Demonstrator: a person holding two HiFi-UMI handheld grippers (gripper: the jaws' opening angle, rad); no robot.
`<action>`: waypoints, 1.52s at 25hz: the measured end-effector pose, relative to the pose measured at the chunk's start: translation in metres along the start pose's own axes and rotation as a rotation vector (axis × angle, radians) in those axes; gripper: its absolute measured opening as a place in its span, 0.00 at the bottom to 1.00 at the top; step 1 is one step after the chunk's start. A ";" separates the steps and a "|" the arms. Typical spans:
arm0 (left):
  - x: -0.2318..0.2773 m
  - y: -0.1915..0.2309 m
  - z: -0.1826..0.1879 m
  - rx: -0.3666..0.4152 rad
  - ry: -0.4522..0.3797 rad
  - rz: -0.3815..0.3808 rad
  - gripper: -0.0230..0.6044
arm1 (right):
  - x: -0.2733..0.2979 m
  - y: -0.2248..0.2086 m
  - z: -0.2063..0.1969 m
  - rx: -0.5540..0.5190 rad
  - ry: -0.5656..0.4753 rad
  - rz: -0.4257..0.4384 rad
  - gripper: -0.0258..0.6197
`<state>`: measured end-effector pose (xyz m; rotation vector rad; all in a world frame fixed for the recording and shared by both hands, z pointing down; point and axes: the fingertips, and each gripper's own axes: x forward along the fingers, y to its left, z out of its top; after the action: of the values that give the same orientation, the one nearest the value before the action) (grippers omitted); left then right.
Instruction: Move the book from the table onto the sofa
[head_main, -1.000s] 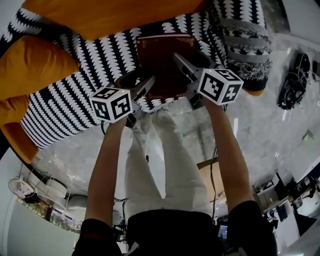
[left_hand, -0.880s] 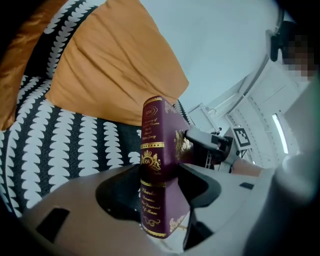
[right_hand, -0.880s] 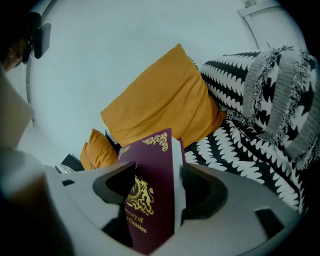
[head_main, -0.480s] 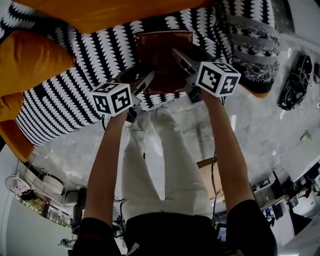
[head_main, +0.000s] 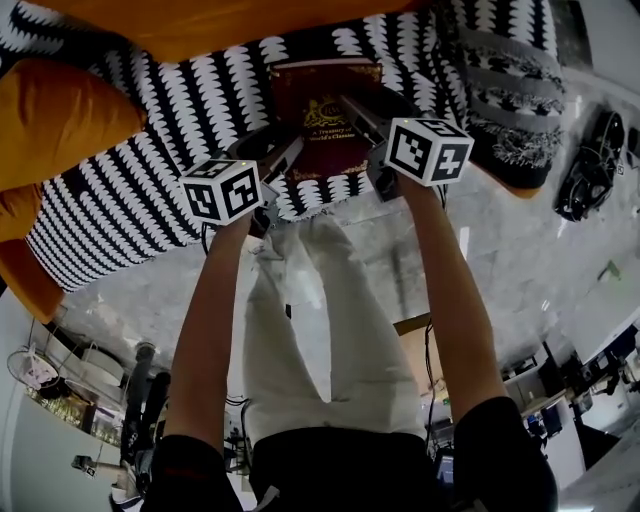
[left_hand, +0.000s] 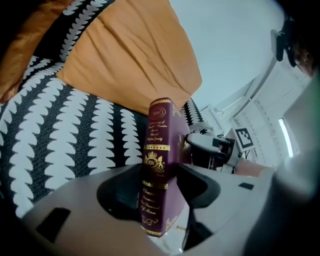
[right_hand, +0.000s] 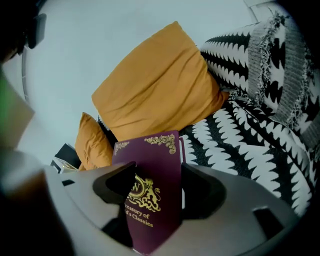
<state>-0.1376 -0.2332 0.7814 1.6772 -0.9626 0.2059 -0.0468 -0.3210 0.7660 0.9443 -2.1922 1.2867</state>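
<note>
The carry looks all but finished: the maroon book (head_main: 322, 115) is clear of the tabletop, which shows in no view, and sits over the striped seat of the sofa (head_main: 140, 170), close to its near edge, cover up toward the head view and well to the right of the orange cushion (head_main: 60, 120). Both tools have it. The left hand-held gripper (head_main: 285, 152) is clamped across the spine end; its jaws have just been closing a little, and the book stands between them with the gold-lettered spine filling the gap. The right hand-held gripper (head_main: 355, 110) is clamped on the opposite edge, one jaw over the front cover and the other behind it. What is left, as I judge it, is the set-down itself — getting the book flat on the seat, then opening both sets of jaws and drawing them back. Whether the underside already touches the fabric I cannot tell, since the gripper bodies hide the lower edge in both gripper views and the head view looks straight down on the cover. Being so near the front edge, it may want a nudge farther in.
</note>
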 end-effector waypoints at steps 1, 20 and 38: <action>0.000 0.004 0.000 -0.009 -0.006 0.002 0.41 | 0.003 -0.001 -0.004 -0.013 0.009 -0.008 0.50; -0.001 0.009 0.002 0.039 -0.014 0.043 0.37 | -0.009 -0.030 -0.017 -0.022 0.086 -0.112 0.53; -0.048 -0.029 0.037 0.103 -0.055 0.056 0.26 | -0.051 0.016 -0.004 -0.006 0.047 -0.083 0.46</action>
<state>-0.1615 -0.2418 0.7195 1.7591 -1.0568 0.2513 -0.0239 -0.2948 0.7249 0.9818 -2.0975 1.2509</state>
